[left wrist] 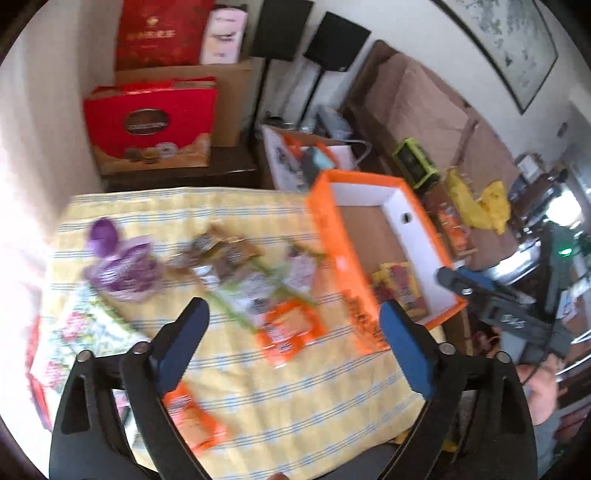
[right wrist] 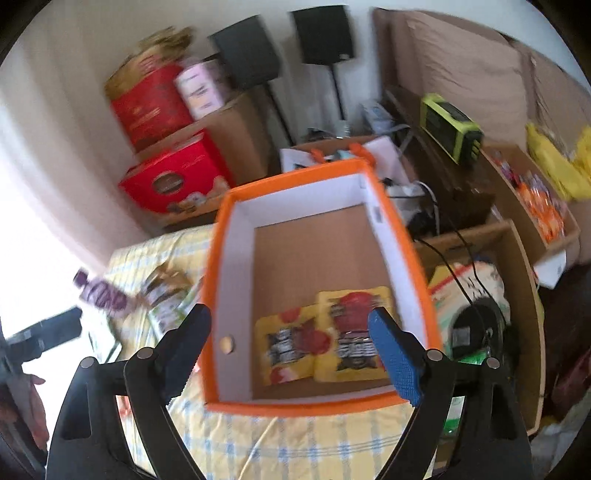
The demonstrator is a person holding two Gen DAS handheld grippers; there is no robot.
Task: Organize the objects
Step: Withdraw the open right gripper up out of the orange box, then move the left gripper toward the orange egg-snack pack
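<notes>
An orange box (right wrist: 391, 218) with white inner walls and a brown floor stands on the yellow checked tablecloth (left wrist: 280, 406). Two yellow-and-red snack packets (right wrist: 325, 341) lie flat inside it near the front wall. My right gripper (right wrist: 291, 336) hangs open above the box with nothing between its blue pads. In the left wrist view the same orange box (left wrist: 328, 236) is at the right, and my left gripper (left wrist: 295, 325) stands open and empty above loose packets: an orange packet (left wrist: 288, 330), purple packets (left wrist: 122, 266) and brown ones (left wrist: 221, 254). The right gripper (left wrist: 491, 299) shows at that view's right edge.
Red gift boxes (left wrist: 151, 125) and cardboard cartons stand behind the table. Two black speakers on stands (right wrist: 325, 33) and a brown sofa (right wrist: 469, 66) line the back wall. A carton with orange packets (right wrist: 543, 214) and a green radio (right wrist: 450, 129) sit at the right.
</notes>
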